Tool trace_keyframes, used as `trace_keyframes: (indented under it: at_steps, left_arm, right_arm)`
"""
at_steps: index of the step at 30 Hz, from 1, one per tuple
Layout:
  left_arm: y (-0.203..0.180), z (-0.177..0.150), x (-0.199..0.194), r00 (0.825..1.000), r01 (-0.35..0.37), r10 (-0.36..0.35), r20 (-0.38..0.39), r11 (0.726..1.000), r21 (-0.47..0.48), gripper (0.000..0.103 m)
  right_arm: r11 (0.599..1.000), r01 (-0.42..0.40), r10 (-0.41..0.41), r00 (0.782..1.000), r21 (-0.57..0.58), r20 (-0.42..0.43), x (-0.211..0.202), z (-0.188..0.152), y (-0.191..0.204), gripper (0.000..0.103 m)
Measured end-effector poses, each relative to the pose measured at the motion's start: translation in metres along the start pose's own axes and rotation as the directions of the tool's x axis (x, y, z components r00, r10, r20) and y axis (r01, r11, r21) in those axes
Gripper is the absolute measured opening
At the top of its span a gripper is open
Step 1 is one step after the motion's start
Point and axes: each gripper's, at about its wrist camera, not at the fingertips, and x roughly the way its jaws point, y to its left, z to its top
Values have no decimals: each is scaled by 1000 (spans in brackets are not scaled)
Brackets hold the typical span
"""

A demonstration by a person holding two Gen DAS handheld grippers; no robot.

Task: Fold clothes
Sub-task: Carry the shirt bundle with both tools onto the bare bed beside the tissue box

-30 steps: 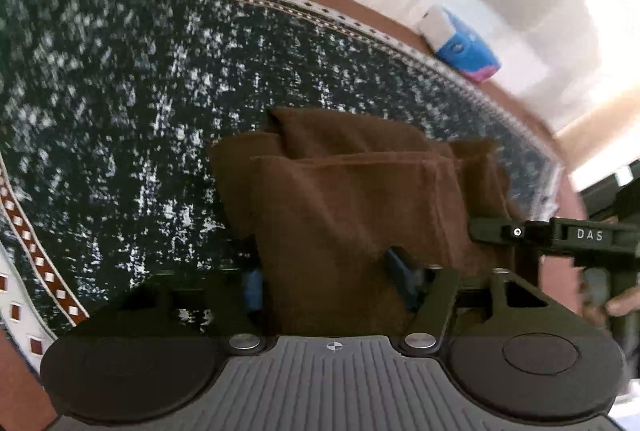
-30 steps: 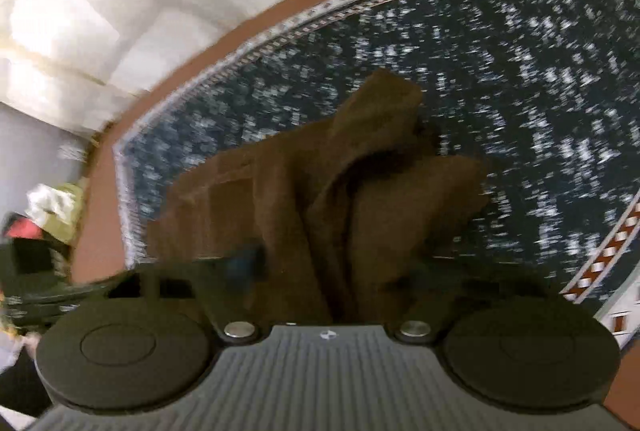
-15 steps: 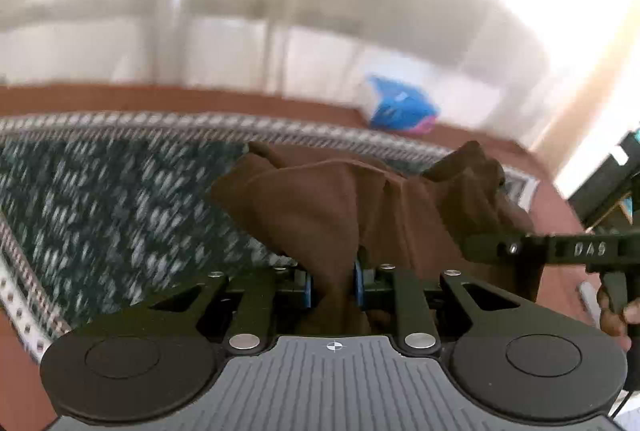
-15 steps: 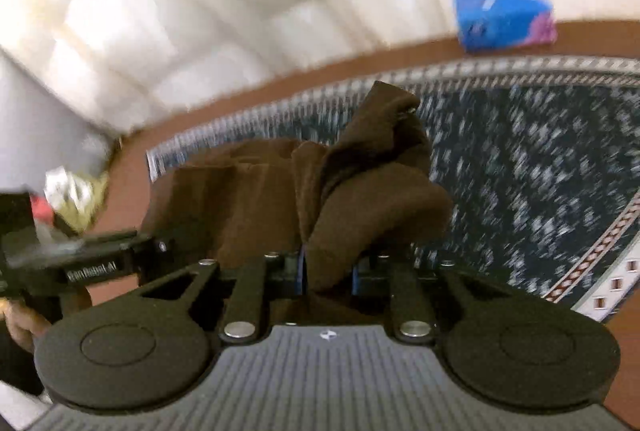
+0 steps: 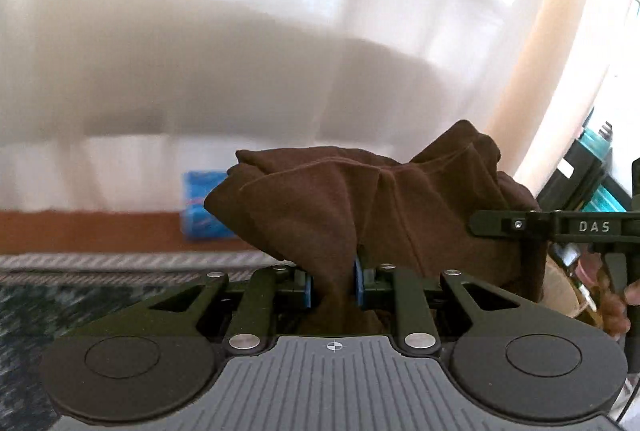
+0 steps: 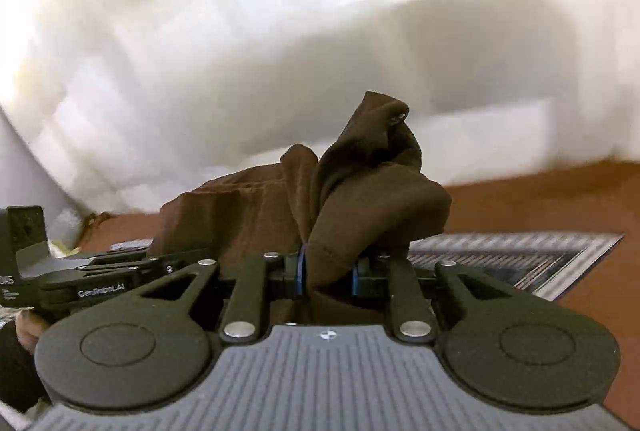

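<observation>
A dark brown garment (image 5: 320, 203) is held up off the table, bunched between both grippers. My left gripper (image 5: 334, 285) is shut on a pinch of its cloth, which drapes over the blue pads. My right gripper (image 6: 326, 271) is shut on another bunch of the same garment (image 6: 360, 207), which rises in a peak above the jaws. Each gripper shows in the other's view: the right one at the right edge (image 5: 560, 227) and the left one at the left edge (image 6: 80, 279). The hanging lower part of the garment is hidden.
A dark speckled tablecloth with a patterned border (image 5: 80, 267) lies on a brown table (image 6: 540, 195) below. A blue tissue pack (image 5: 200, 207) sits at the table's far edge. White curtains (image 5: 200, 51) fill the background. A teal and black object (image 5: 592, 175) stands at the right.
Both grippers closed on the brown garment and lifted it off the tablecloth. The views tilted up from the table towards the curtains.
</observation>
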Motion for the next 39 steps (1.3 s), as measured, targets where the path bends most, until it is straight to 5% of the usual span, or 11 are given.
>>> trace_keyframes:
  at_steps: [9, 16, 19, 21, 22, 25, 30, 34, 37, 39]
  left_arm:
    - [-83, 39, 158, 998, -27, 28, -50, 999, 26, 16]
    - [-80, 26, 257, 985, -82, 90, -150, 995, 59, 17]
    - [-70, 15, 278, 975, -113, 123, -185, 992, 60, 27]
    - [-67, 9, 285, 971, -137, 147, -188, 988, 66, 45]
    - [-65, 6, 287, 969, -144, 156, -192, 987, 71, 65]
    - [-59, -3, 290, 960, -183, 198, -196, 979, 93, 83]
    - [-31, -3, 282, 955, -215, 216, -202, 976, 28, 85]
    - [-29, 4, 243, 953, -252, 260, -155, 965, 73, 83]
    - [-38, 21, 221, 974, -206, 214, -82, 974, 93, 80]
    - [-50, 33, 225, 987, -150, 157, -47, 981, 120, 80]
  right_arm:
    - [996, 79, -78, 997, 46, -20, 32, 59, -172, 23]
    - [991, 83, -72, 992, 103, -108, 107, 50, -265, 24]
    - [989, 73, -55, 989, 129, -140, 134, 40, -294, 25]
    - [987, 74, -55, 988, 139, -141, 144, 33, -307, 30]
    - [987, 76, -55, 988, 144, -142, 149, 30, -314, 34]
    - [985, 94, -73, 987, 146, -142, 155, 19, -322, 58]
    - [983, 84, -65, 991, 164, -115, 149, 13, -315, 63]
    - [969, 185, -173, 981, 163, -82, 130, 15, -316, 70]
    - [944, 267, -273, 962, 191, 4, 105, 23, -310, 59]
    - [966, 225, -230, 973, 125, 29, 105, 31, -292, 52]
